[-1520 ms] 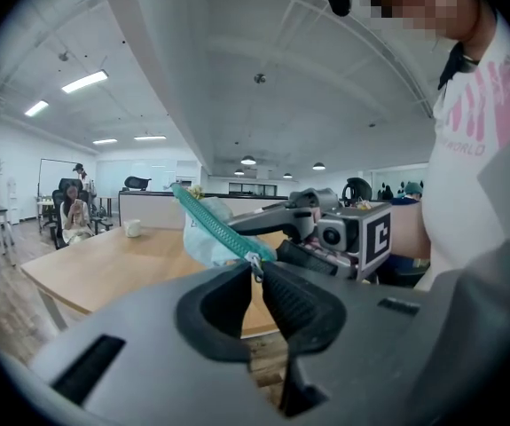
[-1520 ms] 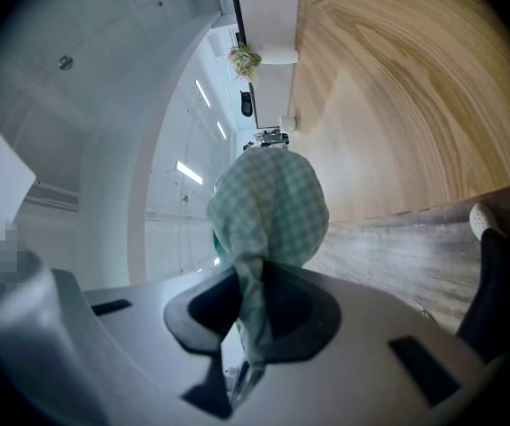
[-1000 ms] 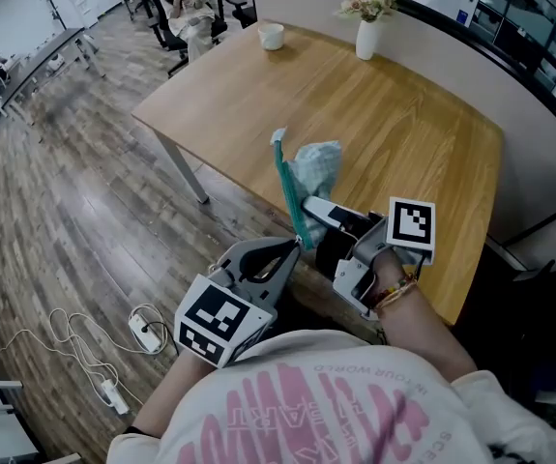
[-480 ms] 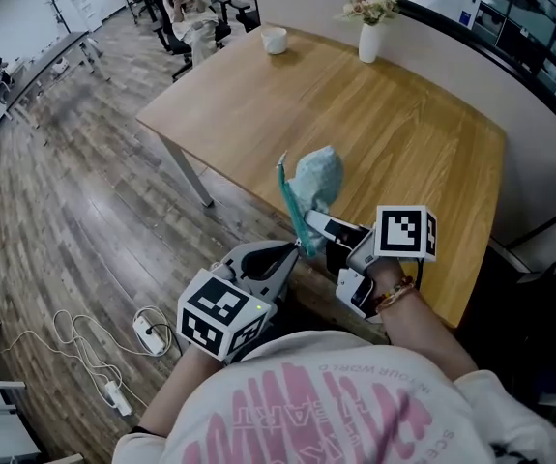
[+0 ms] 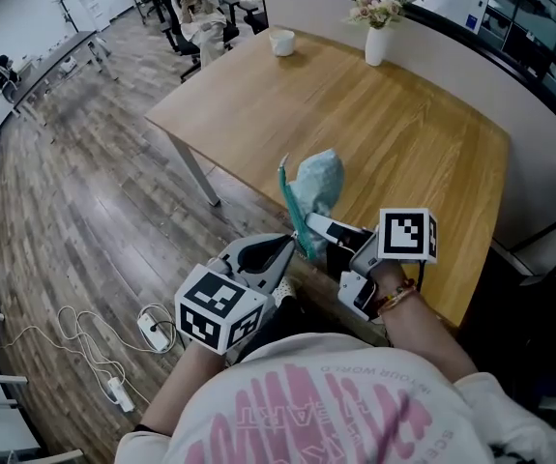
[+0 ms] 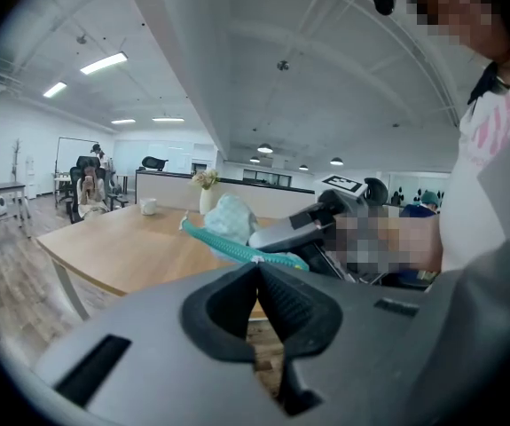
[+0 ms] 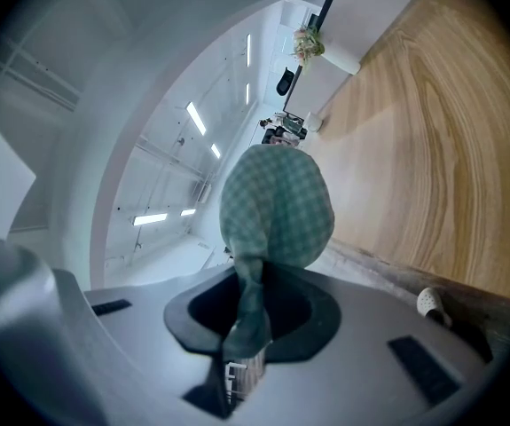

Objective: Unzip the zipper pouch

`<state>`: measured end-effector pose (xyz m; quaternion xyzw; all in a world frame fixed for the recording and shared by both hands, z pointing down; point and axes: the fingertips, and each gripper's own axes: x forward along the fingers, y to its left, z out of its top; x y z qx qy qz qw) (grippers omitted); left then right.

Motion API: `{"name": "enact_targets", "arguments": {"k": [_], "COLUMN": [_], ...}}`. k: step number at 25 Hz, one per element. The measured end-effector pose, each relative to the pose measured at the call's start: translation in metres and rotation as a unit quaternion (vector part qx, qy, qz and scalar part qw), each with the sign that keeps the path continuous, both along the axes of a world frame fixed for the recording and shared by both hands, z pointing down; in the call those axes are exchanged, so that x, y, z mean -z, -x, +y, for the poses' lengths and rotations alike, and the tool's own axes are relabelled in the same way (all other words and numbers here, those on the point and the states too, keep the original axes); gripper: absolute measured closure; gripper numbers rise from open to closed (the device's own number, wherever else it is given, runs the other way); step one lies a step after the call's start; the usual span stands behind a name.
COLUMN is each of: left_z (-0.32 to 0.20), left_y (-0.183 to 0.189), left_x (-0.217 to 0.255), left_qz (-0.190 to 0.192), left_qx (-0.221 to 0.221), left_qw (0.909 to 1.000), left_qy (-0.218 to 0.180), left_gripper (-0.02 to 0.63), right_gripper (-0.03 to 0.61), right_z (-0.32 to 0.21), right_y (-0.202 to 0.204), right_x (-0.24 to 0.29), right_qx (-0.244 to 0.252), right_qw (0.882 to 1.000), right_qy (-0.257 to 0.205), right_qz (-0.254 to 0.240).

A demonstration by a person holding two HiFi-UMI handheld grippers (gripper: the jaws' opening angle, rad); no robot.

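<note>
A pale green checked zipper pouch with a teal zipper strip hangs in the air over the near edge of the wooden table. My left gripper is shut at the strip's lower end, where the small zipper pull sits at its jaw tips. From the right, my right gripper is shut on the pouch's fabric. In the right gripper view the pouch bulges above the right gripper, a fold pinched between the jaws. In the left gripper view the left gripper is shut under the teal zipper.
A white vase with flowers and a white cup stand at the table's far side. White cables and a power strip lie on the wooden floor to the left. People sit on office chairs far behind.
The right gripper has tilted and moved slightly left and up, and the pouch fabric has bunched into a rounder lump. The left gripper has stayed shut at the zipper's lower end.
</note>
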<state>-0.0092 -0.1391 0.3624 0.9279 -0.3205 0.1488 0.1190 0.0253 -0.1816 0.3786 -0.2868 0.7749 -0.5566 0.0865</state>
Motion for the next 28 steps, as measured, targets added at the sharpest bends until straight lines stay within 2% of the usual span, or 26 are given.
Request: {"name": "enact_targets", "arguments": {"k": [4,16,28], "left_z": [0.0,-0.009,-0.023], "left_y": [0.01,0.007,0.022], "left_x": [-0.002,-0.003,-0.009], "left_qz": [0.002,0.032,0.054], "left_qx": [0.016,0.029,0.082], "left_qw": [0.9999,0.9991,0.9949], "left_qy": [-0.001,0.001,0.021], "left_gripper": [0.607,0.601,0.595], "right_gripper": [0.528,0.526,0.525], "right_z": [0.01,0.011,0.011], "right_y": [0.009,0.001,0.01], "right_x": [0.0,-0.004,-0.007], "right_qx": [0.006,-0.003,0.027], "right_qw": [1.0,1.0,1.0], "right_qy": [0.0,0.007,0.003], "right_qz": [-0.004,-0.013,-0.012]}}
